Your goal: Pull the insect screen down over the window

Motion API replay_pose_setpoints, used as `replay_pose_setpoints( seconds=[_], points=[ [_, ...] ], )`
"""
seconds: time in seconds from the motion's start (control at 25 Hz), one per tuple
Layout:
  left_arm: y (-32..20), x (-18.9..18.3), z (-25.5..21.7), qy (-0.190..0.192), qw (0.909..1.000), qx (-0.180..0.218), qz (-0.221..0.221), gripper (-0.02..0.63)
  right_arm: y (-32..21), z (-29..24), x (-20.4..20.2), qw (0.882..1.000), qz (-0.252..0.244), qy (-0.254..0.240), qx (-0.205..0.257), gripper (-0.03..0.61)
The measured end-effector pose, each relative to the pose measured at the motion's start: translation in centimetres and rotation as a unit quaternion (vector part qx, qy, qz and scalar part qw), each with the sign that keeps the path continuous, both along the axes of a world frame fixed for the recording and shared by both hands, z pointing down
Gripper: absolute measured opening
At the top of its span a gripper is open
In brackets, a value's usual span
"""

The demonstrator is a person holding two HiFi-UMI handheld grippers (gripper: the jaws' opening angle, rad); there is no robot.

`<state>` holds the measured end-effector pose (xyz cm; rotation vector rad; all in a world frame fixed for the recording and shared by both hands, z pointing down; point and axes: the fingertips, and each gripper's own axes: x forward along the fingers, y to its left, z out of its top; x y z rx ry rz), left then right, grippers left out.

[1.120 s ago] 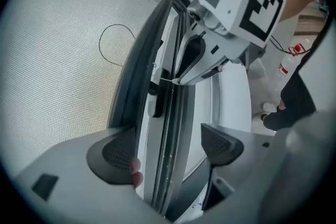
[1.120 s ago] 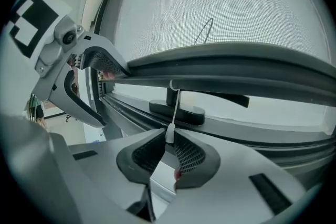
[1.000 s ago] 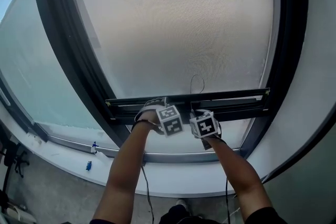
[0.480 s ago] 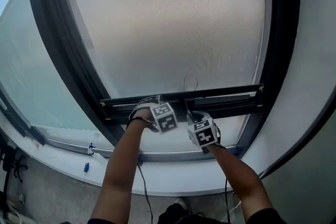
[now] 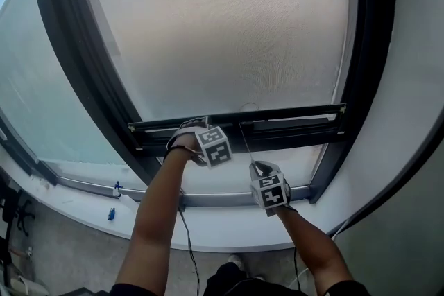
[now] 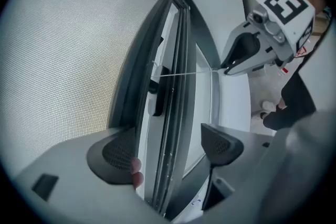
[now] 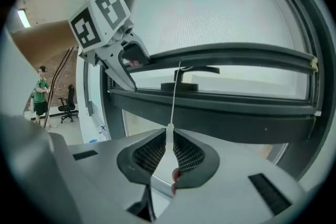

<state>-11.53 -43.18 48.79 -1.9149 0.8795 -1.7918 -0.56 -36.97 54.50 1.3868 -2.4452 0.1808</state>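
the insect screen [image 5: 222, 31] covers most of the window [image 5: 87, 73] opening. its bottom bar [image 5: 298, 123] lies level across the frame, low down, but it has not reached the lower frame rail [image 5: 222, 199]; a strip of bare glass [image 5: 305, 164] shows between bar and rail. the task is judged well advanced, with only this last short run of travel and the seating of the bar left to do. the right gripper [image 7: 169, 136] is clenched on the pull cord [image 7: 174, 97]: both pads meet on the white cord just at the jaw tips, and the cord runs straight and taut from there up to its anchor near the middle of the bar. this gripper sits below the bar and clear of it, in front of the lower rail in the head view. the left gripper [image 6: 169, 134] is up at the bar, left of the cord anchor. its jaws stand apart with the bar's edge passing between them; a gap shows beside one pad, so it is read as released, steadying or guiding the bar at most, not clamping it. remaining work, as judged: keep the cord under downward pull until the bar meets the rail and no glass shows beneath it, then let go of the cord. whether the bar latches at the bottom cannot be told from these views.
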Motion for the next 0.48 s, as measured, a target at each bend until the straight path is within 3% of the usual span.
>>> replay_pose_setpoints(
  seconds=[0.48],
  points=[
    [0.1, -0.2, 0.2, -0.008, 1.0000, -0.004, 0.004, 0.391, 1.4, 10.0, 0.7, 0.996, 0.040, 0.015, -0.081, 0.048]
  ],
)
